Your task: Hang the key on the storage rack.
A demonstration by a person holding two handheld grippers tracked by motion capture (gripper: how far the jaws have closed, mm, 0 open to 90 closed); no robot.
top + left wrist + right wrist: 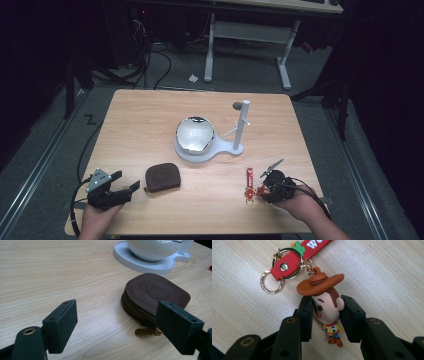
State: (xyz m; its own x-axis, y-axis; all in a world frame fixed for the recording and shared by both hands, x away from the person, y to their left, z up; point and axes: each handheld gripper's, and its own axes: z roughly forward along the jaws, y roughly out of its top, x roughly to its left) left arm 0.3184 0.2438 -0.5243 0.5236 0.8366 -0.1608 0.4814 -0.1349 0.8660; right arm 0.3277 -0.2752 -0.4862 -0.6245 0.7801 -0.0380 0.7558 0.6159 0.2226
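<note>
- Pale wood grain covers the table, which stands on a grey floor with a white-legged desk beyond its far edge.
- Near the table's near left corner the left gripper sits in the person's left hand, its jaws spread wide with nothing between them.
- In the left gripper view a brown leather pouch lies just ahead of the spread jaws, its brass zip pull resting on the wood close to the right-hand jaw; jaw and pouch look apart.
- Behind the pouch, near the table's middle, a shiny round bowl sits on a white base that carries an upright white post.
- At the near right the right gripper, held in the right hand, is clamped on the head of a small cowboy figure with a brown hat.
- A short chain joins the figure to gold rings and a red strap lying flat on the wood.
</note>
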